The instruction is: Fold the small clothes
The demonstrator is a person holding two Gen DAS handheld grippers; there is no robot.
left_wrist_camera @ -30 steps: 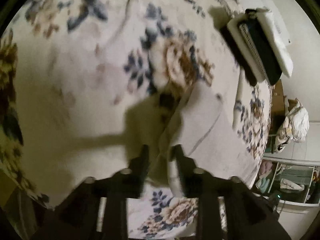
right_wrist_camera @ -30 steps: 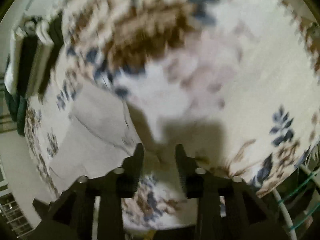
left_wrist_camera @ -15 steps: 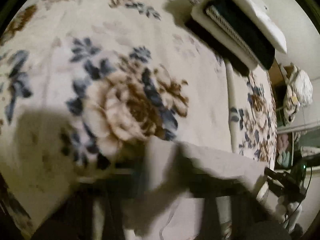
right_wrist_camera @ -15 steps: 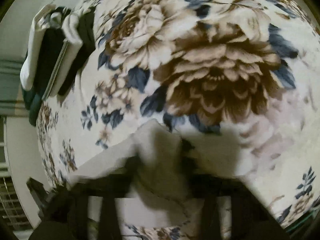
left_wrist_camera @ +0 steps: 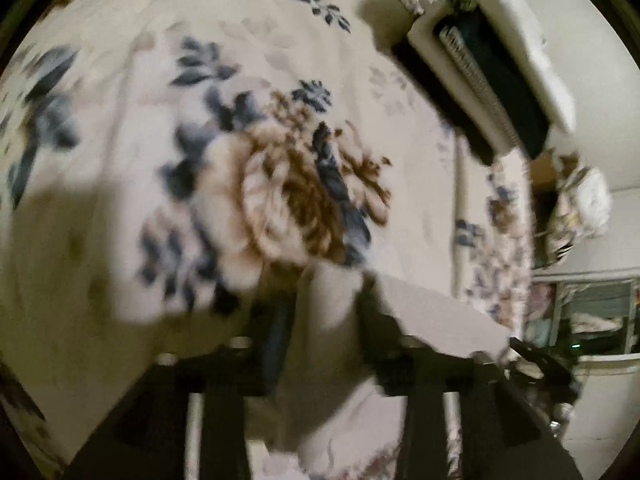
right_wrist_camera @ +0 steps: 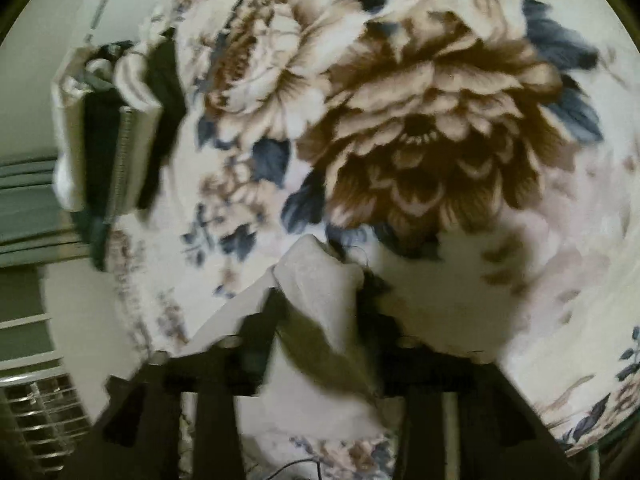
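Observation:
A small pale grey garment (left_wrist_camera: 432, 320) is lifted above the floral blanket (left_wrist_camera: 280, 184). My left gripper (left_wrist_camera: 326, 312) is shut on one corner of it; the cloth stretches right toward the other gripper, seen at the right edge. In the right wrist view my right gripper (right_wrist_camera: 320, 300) is shut on another corner of the garment (right_wrist_camera: 320, 280), which bunches between the fingers and hangs below them. The blanket's big brown flower (right_wrist_camera: 432, 132) lies beyond. The lower part of the garment is hidden by the grippers.
A stack of folded white and dark clothes (left_wrist_camera: 492, 76) lies at the blanket's far edge; it also shows in the right wrist view (right_wrist_camera: 112, 128). Shelves and a bundle (left_wrist_camera: 580, 208) stand past the bed's right side. A white fan grille (right_wrist_camera: 36, 420) is lower left.
Both grippers closed on the garment's corners and raised it off the blanket. The cloth now hangs between them; a second ago it lay flat with the jaws open above it.

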